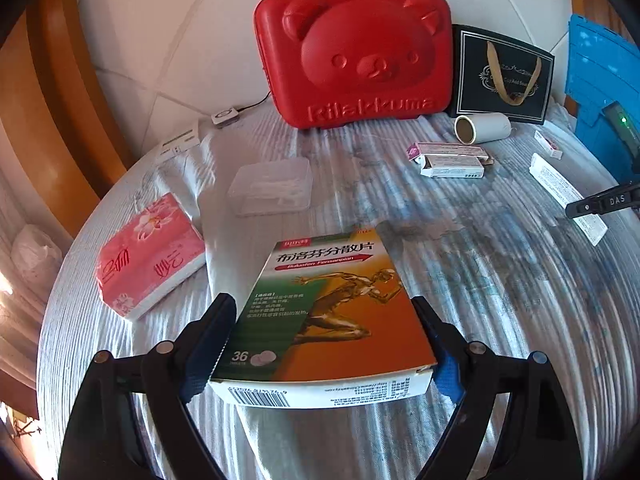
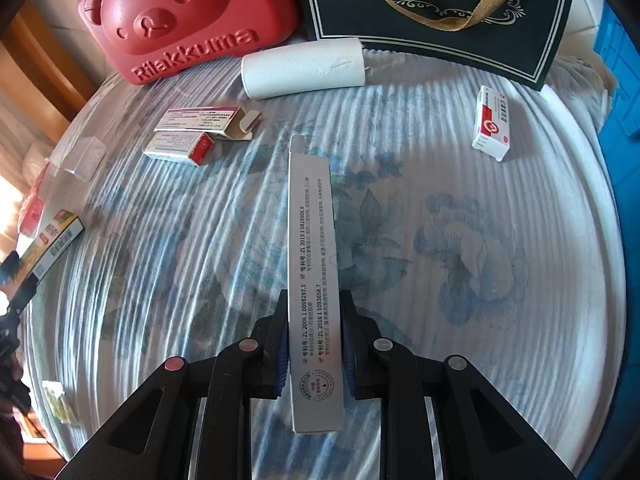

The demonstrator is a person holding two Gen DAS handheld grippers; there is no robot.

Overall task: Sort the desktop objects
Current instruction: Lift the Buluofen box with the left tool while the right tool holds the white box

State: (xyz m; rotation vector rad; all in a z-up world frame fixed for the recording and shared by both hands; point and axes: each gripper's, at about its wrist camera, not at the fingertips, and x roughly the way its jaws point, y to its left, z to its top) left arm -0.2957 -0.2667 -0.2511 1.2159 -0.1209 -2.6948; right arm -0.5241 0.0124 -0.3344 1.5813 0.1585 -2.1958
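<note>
- Since both held things are thin cardboard cartons, I judge them light and fairly stiff along their length, yet easy to dent if squeezed hard across the flat faces.
- Held near the camera, over the striped bedcover (image 1: 500,280), the green-and-orange medicine box (image 1: 332,304) is clamped by the left gripper (image 1: 324,340). Its jaws stand wide because the box is wide, and the blue pads press on the two long side edges, which looks the soundest place to hold it.
- Glossy print suggests a slightly slippery surface, so a grip near the box's near end, as here, could let the far end droop.
- Over the middle of the cover, the right gripper (image 2: 314,344) is nearly pressed together, pinching the long narrow white box (image 2: 314,264) by its thin sides at the near end; the far end sticks out well beyond the fingers.
- Far off stand the red bear case (image 1: 356,52) and dark gift bag (image 1: 504,72), with a paper roll (image 1: 484,128) just in front; a pink tissue pack (image 1: 148,256) lies at left.
</note>
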